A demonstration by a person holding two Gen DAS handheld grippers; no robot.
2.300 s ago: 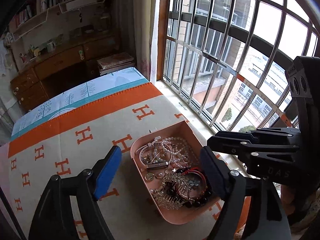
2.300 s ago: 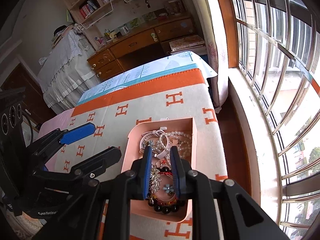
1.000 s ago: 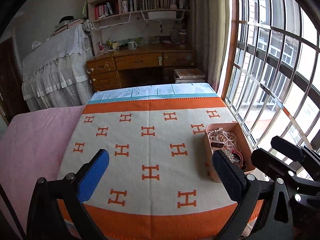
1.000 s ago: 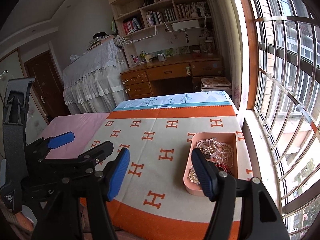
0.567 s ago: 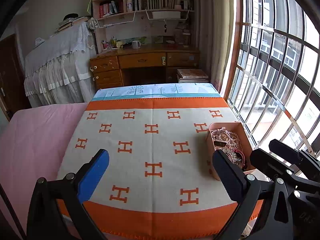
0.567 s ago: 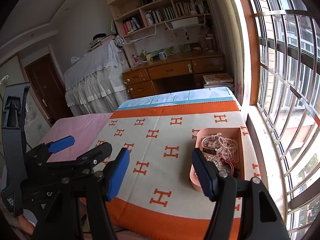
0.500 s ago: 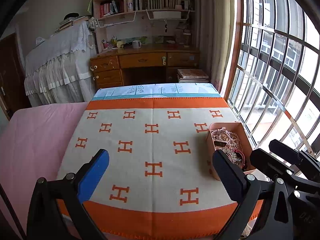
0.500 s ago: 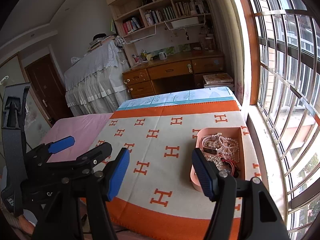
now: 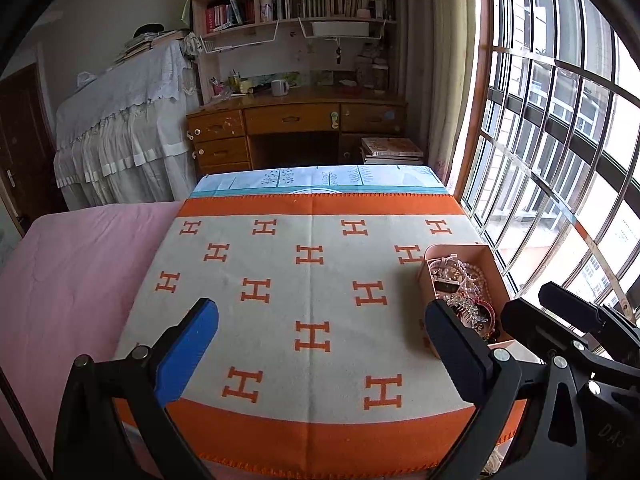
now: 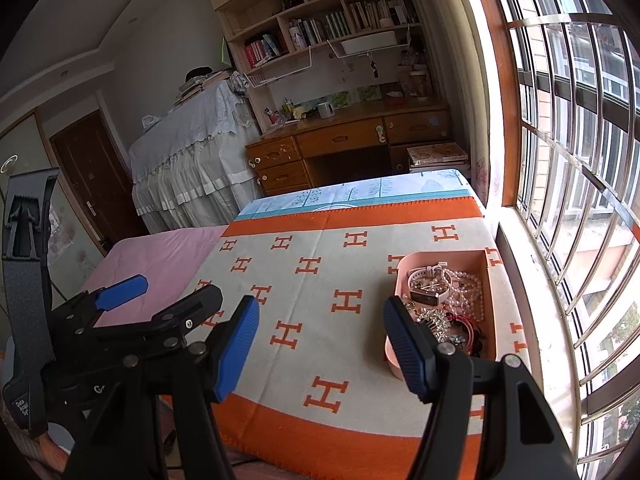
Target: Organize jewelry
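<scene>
Blanket (image 9: 312,280): matt woven cloth. Tray (image 10: 490,304): smooth matt pink plastic. Jewelry (image 10: 444,300): glossy pearls, shiny metal. Desk (image 9: 296,120): varnished wood. Claw pads (image 10: 236,348): ribbed blue rubbery finish.

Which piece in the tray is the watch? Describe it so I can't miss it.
Find the orange-and-cream blanket, then the pink tray on its window-side edge. The watch lies toward the tray's far end beside the pearl strands; it alone has a dark rectangular face on a pale strap.
</scene>
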